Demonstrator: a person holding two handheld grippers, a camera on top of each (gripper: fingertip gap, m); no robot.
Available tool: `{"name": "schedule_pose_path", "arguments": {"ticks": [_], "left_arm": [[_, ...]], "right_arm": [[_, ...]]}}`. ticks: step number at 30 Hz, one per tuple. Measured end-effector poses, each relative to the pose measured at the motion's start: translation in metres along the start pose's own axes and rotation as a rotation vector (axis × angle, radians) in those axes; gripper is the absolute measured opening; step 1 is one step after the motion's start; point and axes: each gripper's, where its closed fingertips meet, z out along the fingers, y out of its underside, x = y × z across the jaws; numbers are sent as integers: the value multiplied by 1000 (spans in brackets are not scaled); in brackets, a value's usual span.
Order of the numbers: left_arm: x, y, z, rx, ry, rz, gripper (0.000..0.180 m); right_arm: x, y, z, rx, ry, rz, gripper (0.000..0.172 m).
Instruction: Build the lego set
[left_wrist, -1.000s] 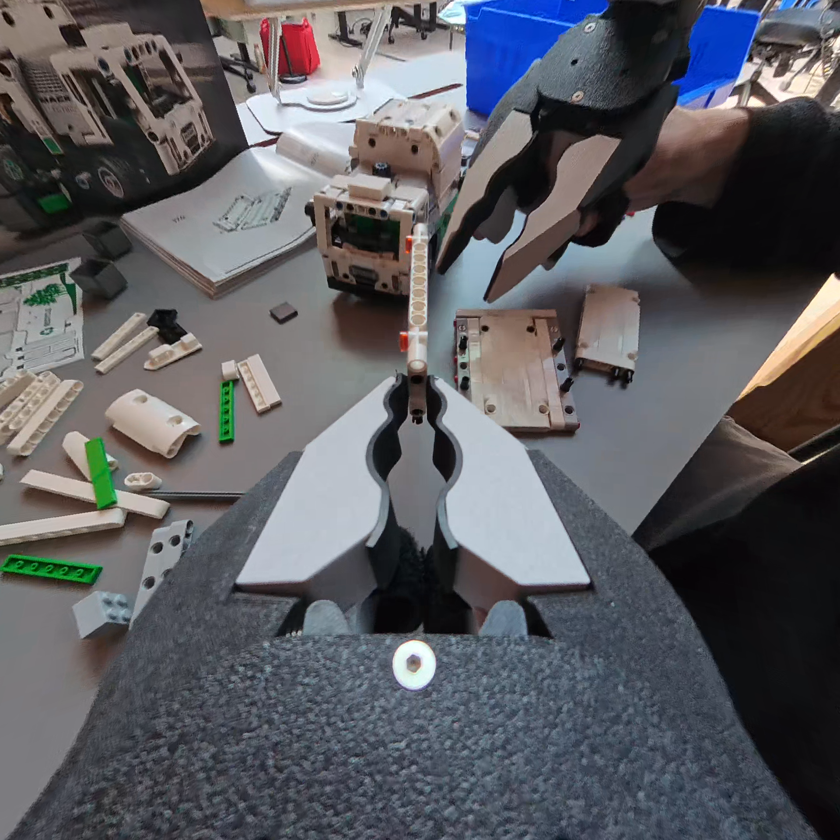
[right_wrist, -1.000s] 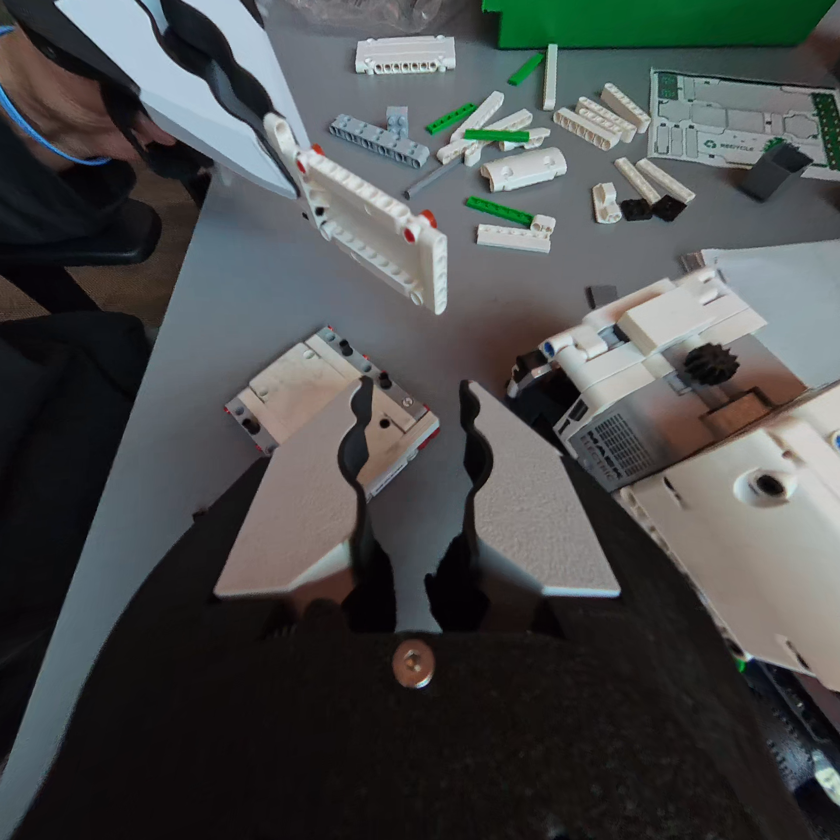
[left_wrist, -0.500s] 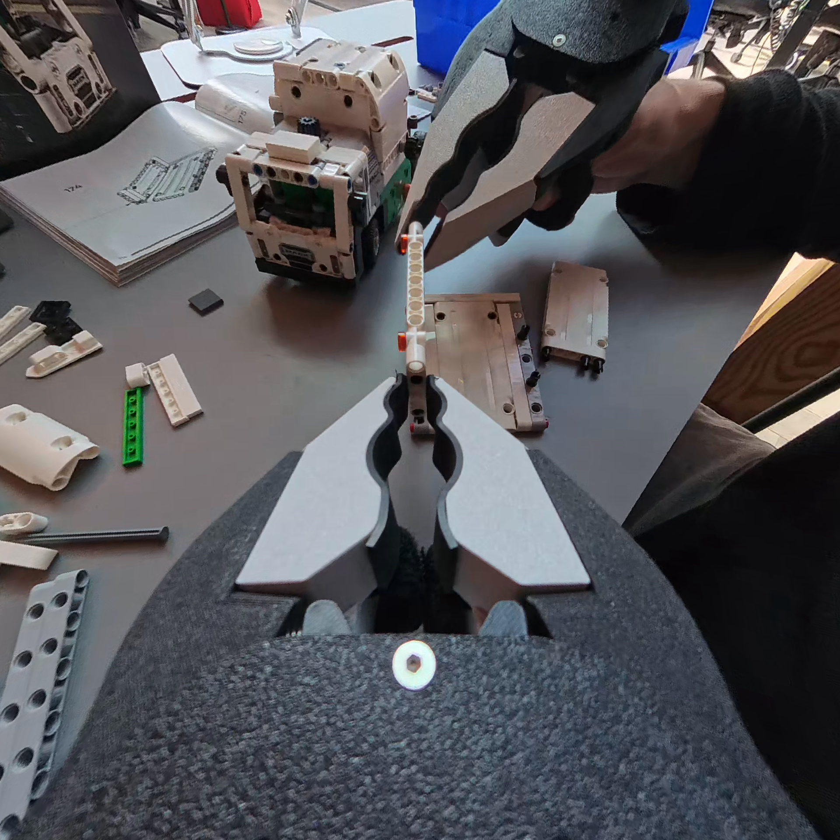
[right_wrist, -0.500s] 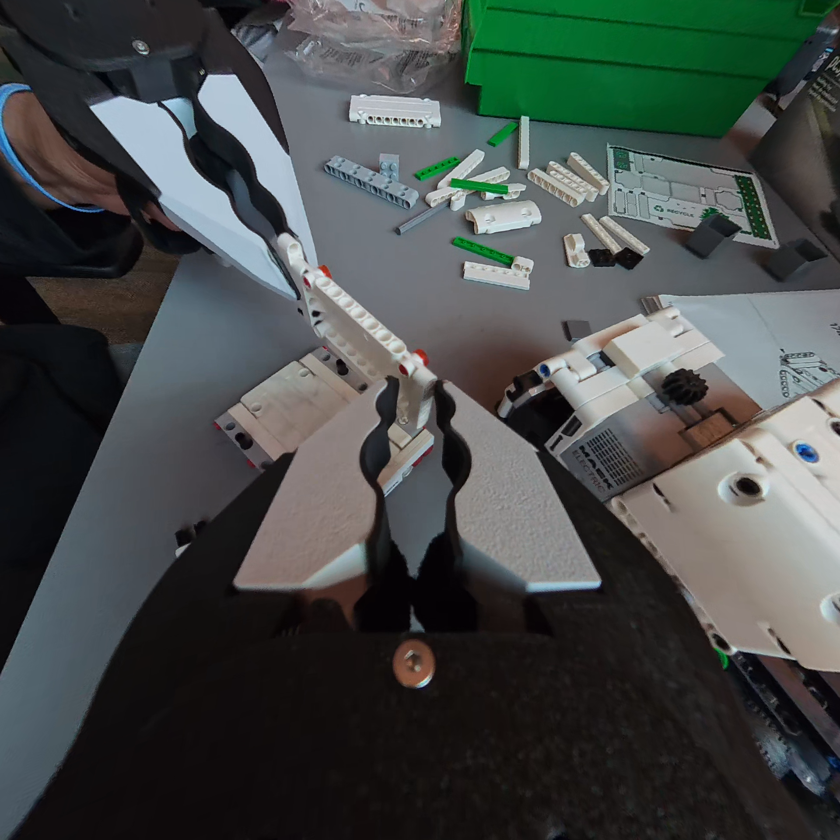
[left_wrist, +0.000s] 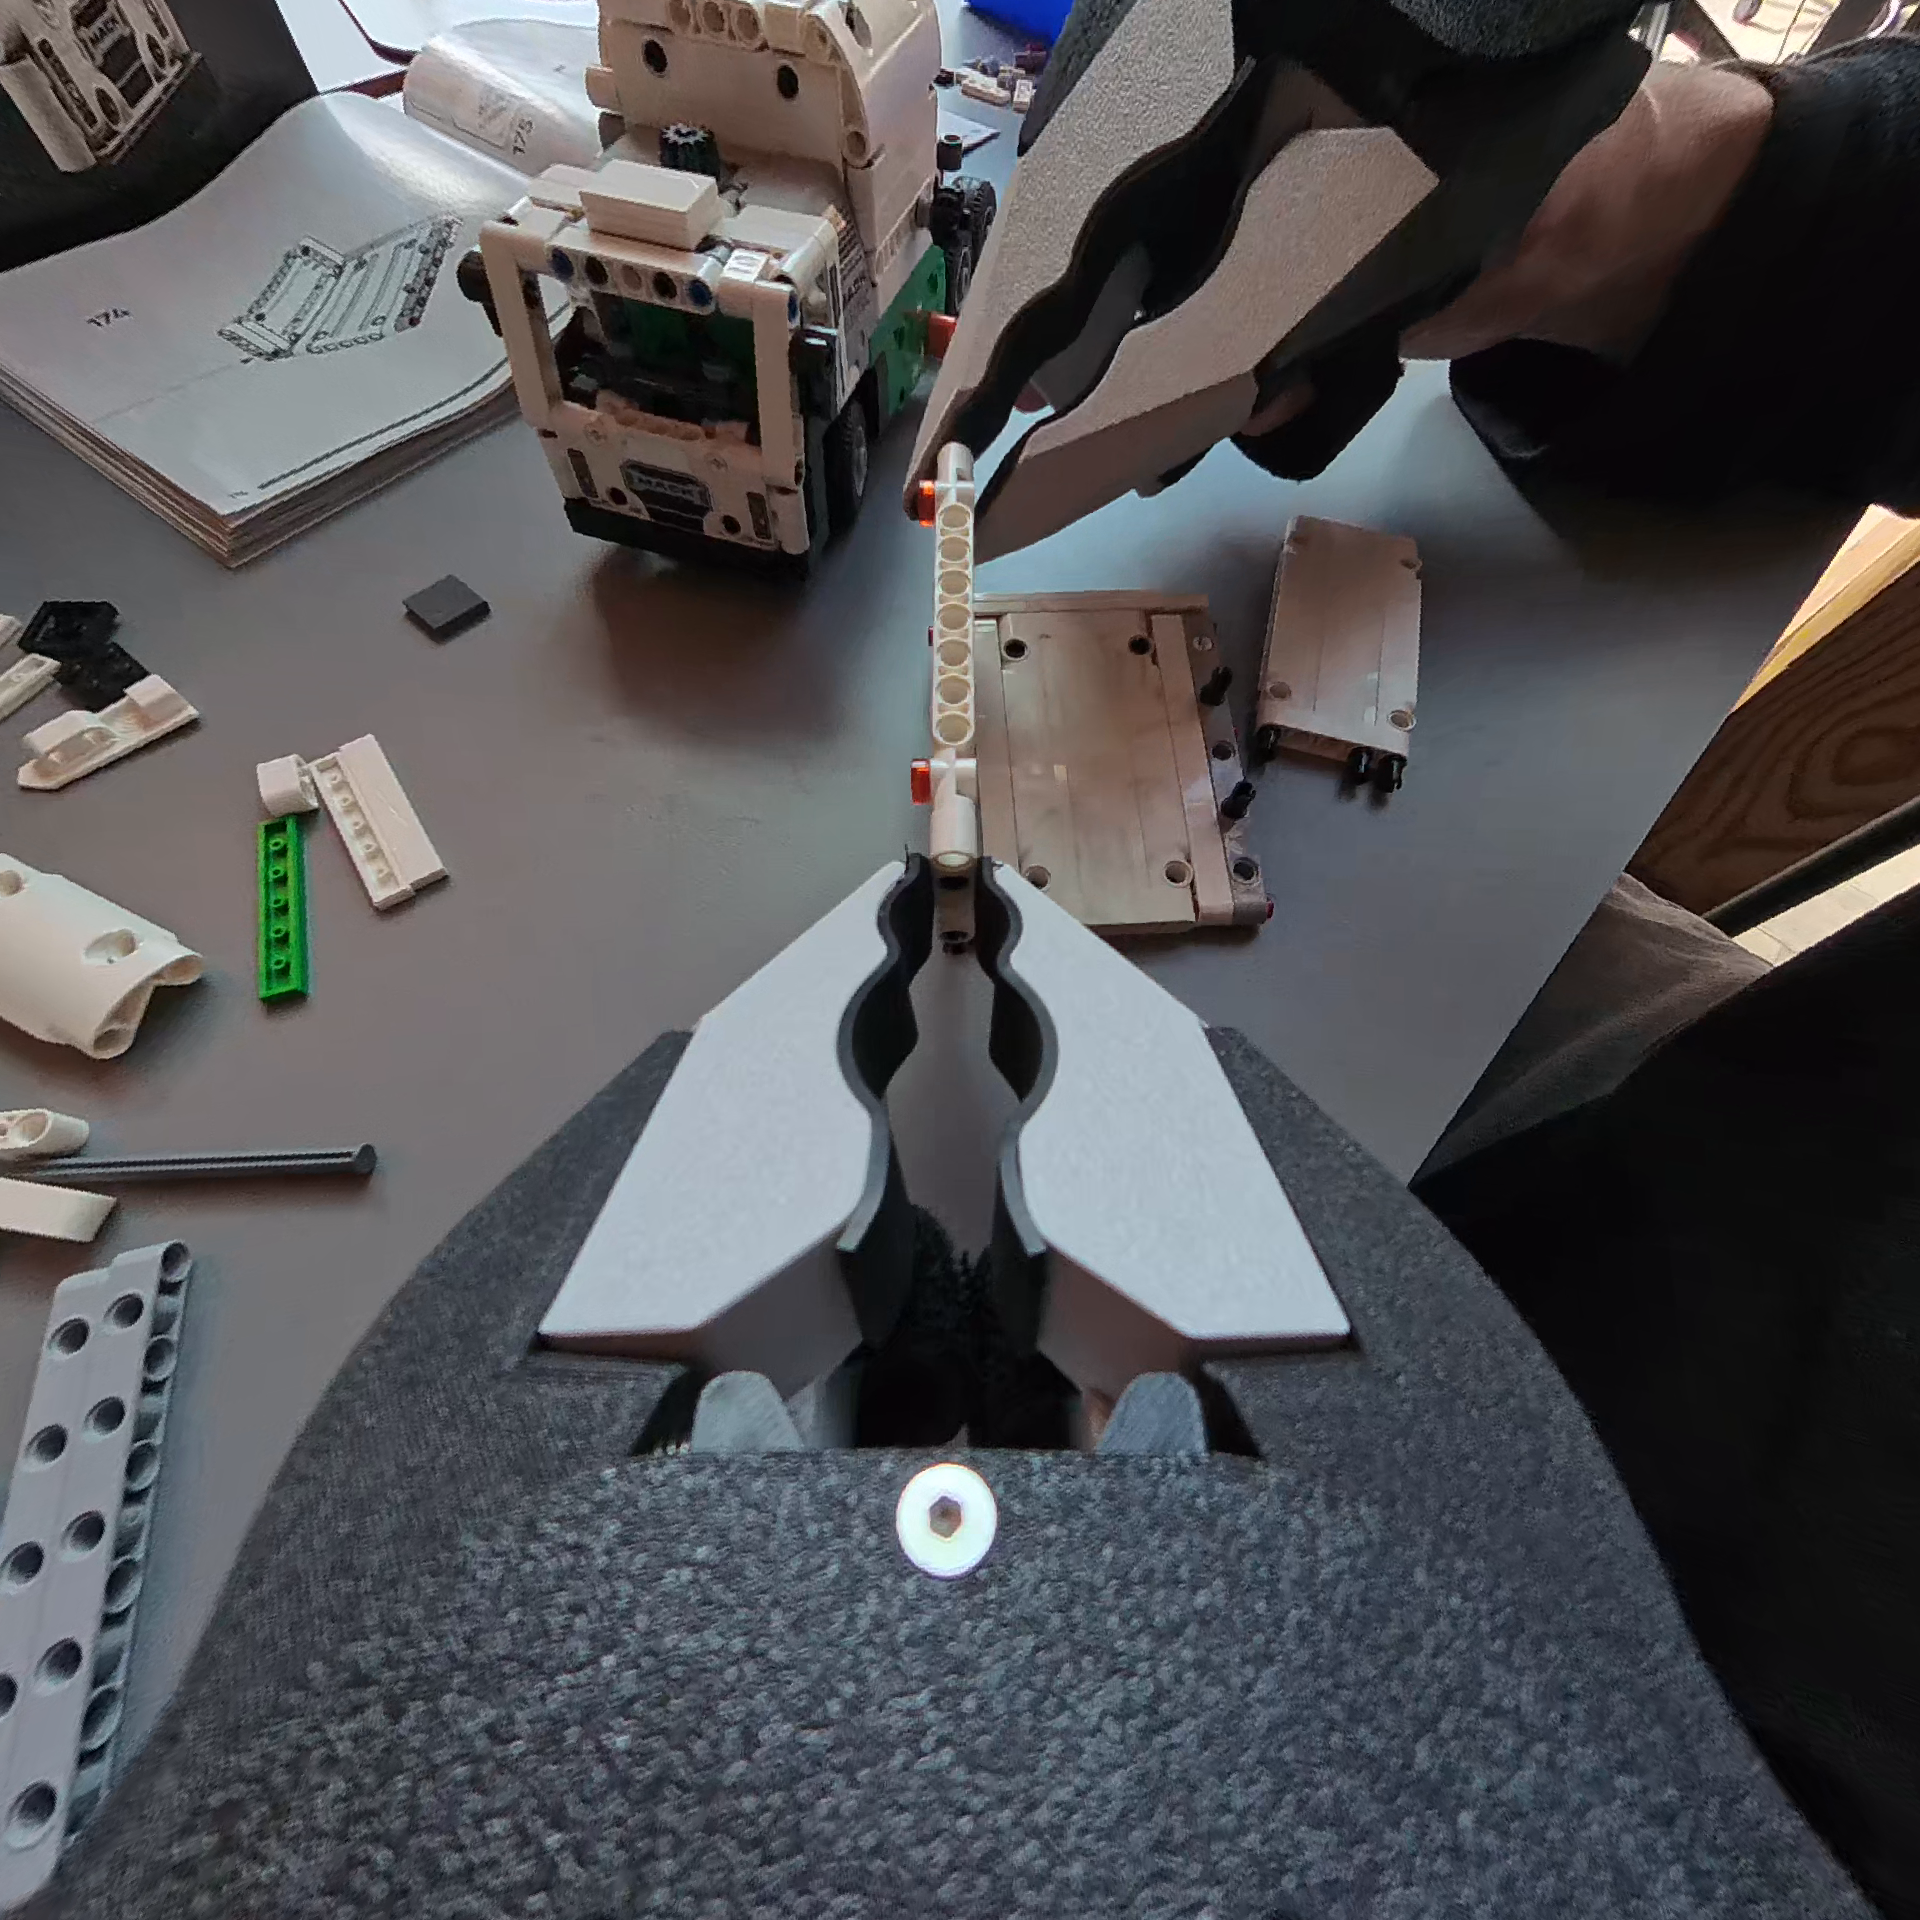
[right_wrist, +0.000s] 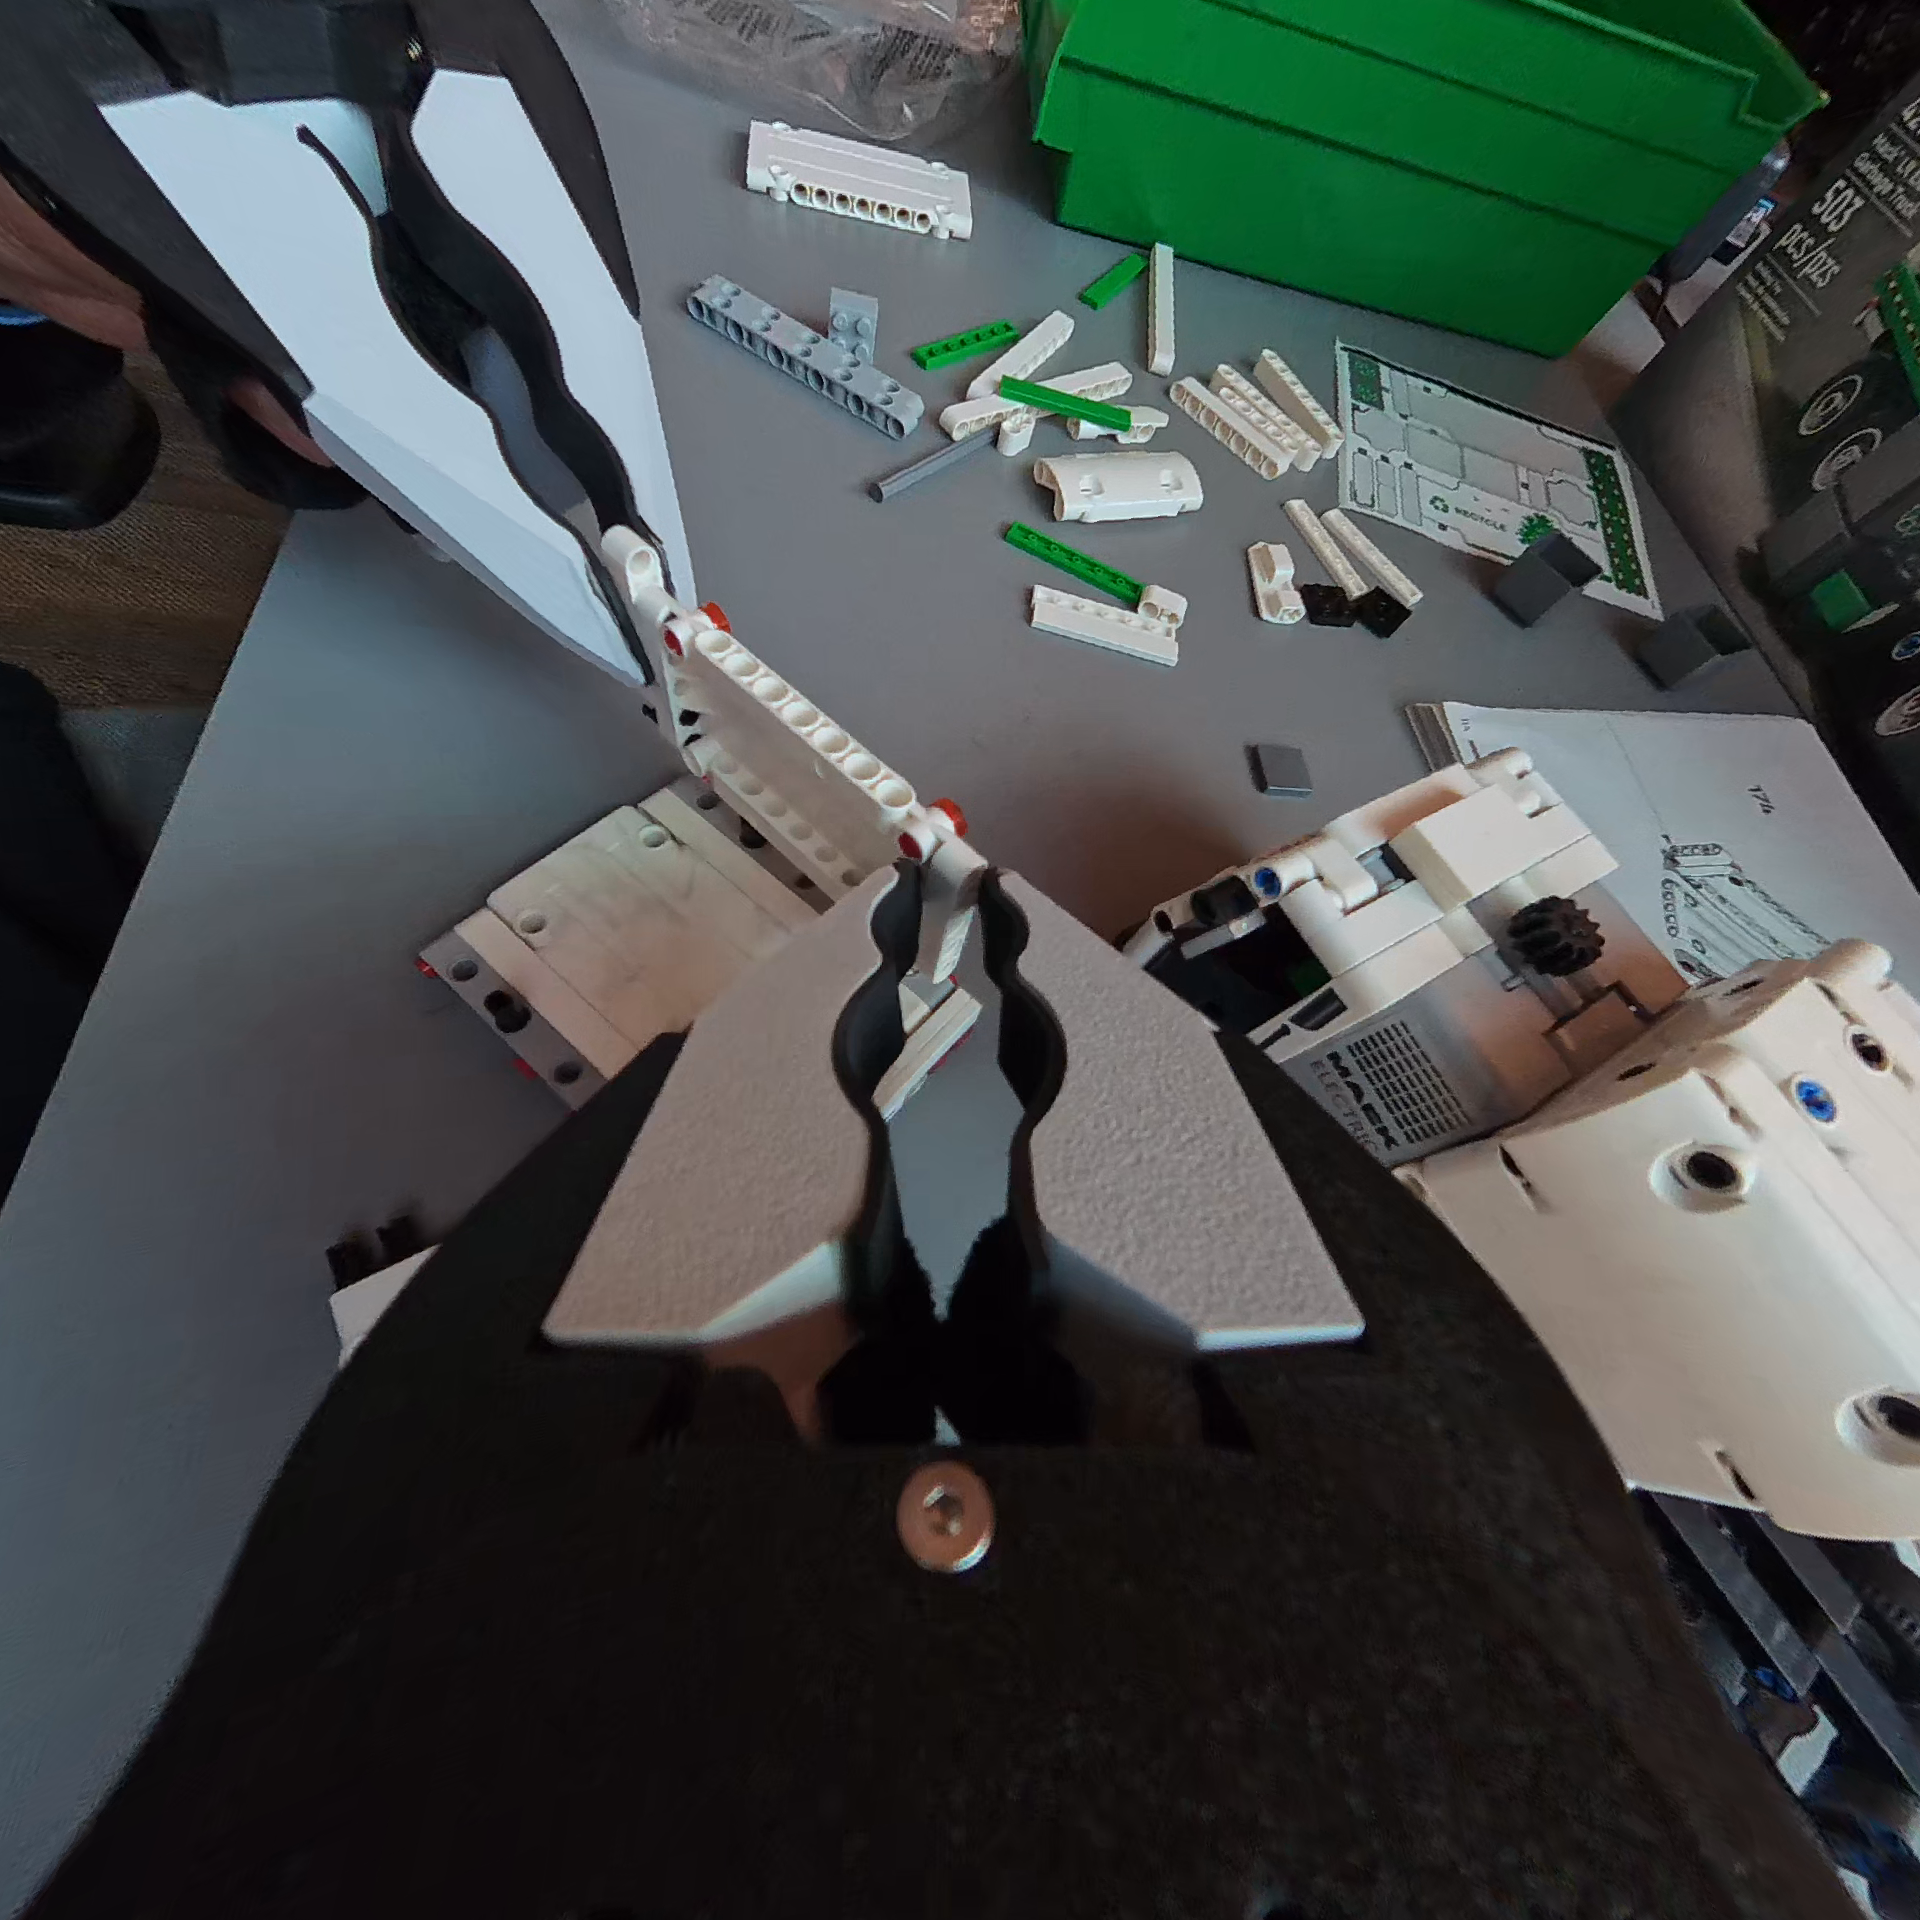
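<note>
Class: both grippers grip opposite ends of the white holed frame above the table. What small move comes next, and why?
Probably the left gripper lets go: the right gripper pinches the white holed frame at its far end, so one grip seems enough to carry it.

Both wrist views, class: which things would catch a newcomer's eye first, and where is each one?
First, the white holed panel with red pins, held up over the grey table with the left gripper and right gripper clamped on its opposite ends. Next, the white toy truck behind it, beside an open instruction booklet. Loose white and green pieces lie scattered before a green bin.
</note>
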Motion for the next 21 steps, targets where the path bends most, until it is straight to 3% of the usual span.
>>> {"name": "schedule_pose_path", "arguments": {"ticks": [21], "left_arm": [[4, -1, 3, -4, 15, 10, 6]], "right_arm": [[1, 3, -1, -2, -19, 21, 10]]}}
